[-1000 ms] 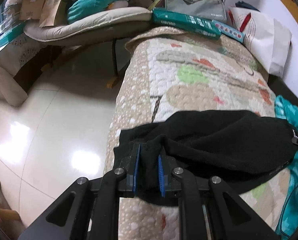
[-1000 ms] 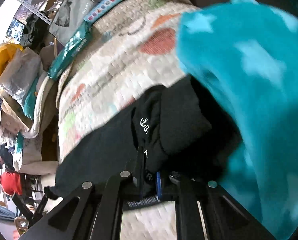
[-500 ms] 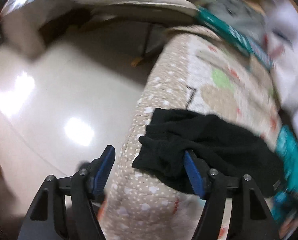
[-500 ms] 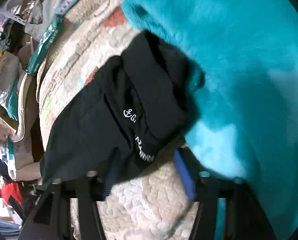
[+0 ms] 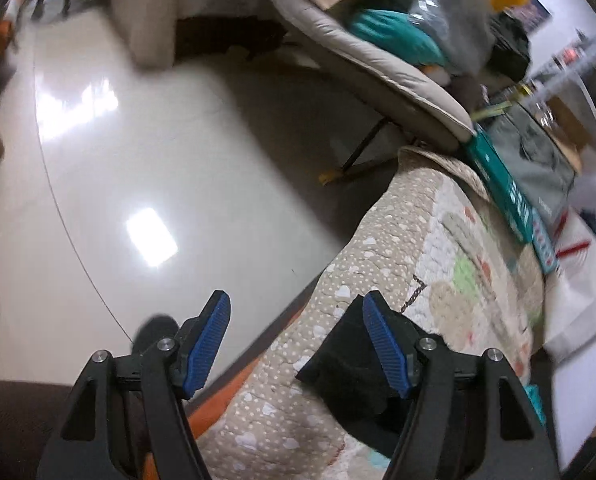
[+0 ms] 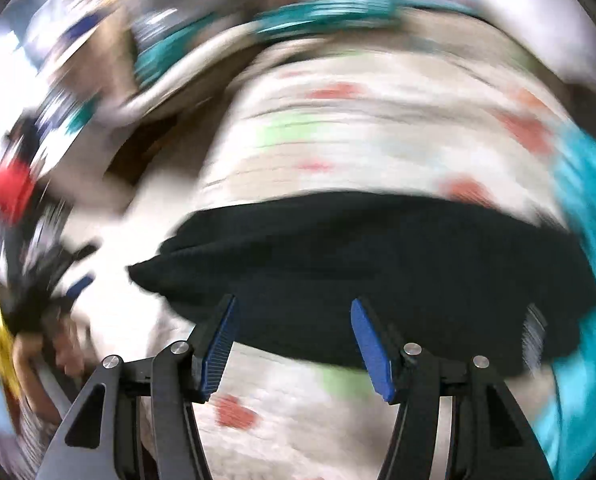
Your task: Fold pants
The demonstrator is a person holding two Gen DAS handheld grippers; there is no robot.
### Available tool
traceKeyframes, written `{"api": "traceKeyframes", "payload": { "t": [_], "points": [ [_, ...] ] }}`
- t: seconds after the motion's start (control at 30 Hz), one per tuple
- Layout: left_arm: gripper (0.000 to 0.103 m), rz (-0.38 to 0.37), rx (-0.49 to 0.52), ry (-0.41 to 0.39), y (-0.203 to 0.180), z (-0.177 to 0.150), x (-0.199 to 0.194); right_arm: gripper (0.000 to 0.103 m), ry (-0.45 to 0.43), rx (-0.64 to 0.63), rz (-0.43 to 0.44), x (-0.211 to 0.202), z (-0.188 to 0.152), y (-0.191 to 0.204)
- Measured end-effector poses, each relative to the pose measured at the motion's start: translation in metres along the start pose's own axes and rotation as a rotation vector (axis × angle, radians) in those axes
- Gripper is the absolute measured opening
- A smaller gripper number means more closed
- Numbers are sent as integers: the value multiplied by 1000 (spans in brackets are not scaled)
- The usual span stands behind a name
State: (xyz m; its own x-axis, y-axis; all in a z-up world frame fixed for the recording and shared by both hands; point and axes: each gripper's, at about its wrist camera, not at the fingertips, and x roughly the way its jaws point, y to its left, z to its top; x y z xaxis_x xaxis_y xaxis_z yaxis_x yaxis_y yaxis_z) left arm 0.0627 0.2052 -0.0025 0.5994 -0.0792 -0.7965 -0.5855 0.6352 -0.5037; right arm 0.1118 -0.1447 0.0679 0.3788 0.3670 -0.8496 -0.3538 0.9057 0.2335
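The black pants [image 6: 378, 264] lie folded in a long bundle across the patterned quilt [image 6: 358, 140]. In the left wrist view only one dark end of the pants [image 5: 346, 364] shows, at the quilt's left edge. My left gripper [image 5: 295, 314] is open and empty, its right finger just over that end, its left finger out over the floor. My right gripper [image 6: 291, 320] is open and empty, just in front of the pants' near edge. The right wrist view is heavily blurred.
The quilt [image 5: 458, 264] covers a padded seat that drops to a shiny tiled floor [image 5: 157, 168] on the left. A teal blanket [image 6: 590, 216] lies at the pants' right end. A teal box [image 5: 506, 192], grey bag [image 5: 538, 160] and cluttered lounge chair [image 5: 378, 72] stand beyond.
Both grippers opened and let go of the pants, then drew back. The left swung away to the left toward the floor; the right turned to face the bundle's long side.
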Motion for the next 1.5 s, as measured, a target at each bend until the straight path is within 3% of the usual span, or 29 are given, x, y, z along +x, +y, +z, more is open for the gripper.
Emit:
{"api": "traceKeyframes", "payload": {
  "t": [0.1,0.27,0.43,0.5,0.57,0.67,0.9,1.0,1.03,1.07,1.13,1.23,1.37,1.5],
  "points": [
    [68,-10,-49,15,8,5,2,56,40,-204,50,40,28,52],
    [68,-21,-45,8,6,8,1,48,82,-470,43,104,56,119],
    [68,-45,-60,42,7,12,5,47,195,-628,37,158,50,149],
    [68,-56,-71,51,8,14,6,39,235,-672,0,177,46,151],
    [68,-67,-77,59,9,15,5,16,256,-658,-11,186,48,147],
    [68,-85,-94,73,11,16,5,11,237,-606,-3,184,60,141],
    [68,-80,-92,61,10,18,3,10,149,-487,-69,194,97,144],
    [68,-59,-90,58,11,18,6,18,173,-412,-72,208,108,138],
    [68,-47,-90,58,12,18,7,33,182,-381,-74,210,110,134],
    [68,-40,-91,60,13,18,9,50,175,-356,-77,204,111,130],
    [68,-32,-90,62,14,18,10,64,126,-300,-57,181,109,114],
    [68,-21,-85,61,15,18,12,64,84,-214,-35,141,108,81],
    [68,-14,-76,65,14,17,13,63,47,-128,-3,64,72,25],
    [68,-8,-75,70,14,15,13,63,-43,94,-84,-29,32,-74]
  ]
}}
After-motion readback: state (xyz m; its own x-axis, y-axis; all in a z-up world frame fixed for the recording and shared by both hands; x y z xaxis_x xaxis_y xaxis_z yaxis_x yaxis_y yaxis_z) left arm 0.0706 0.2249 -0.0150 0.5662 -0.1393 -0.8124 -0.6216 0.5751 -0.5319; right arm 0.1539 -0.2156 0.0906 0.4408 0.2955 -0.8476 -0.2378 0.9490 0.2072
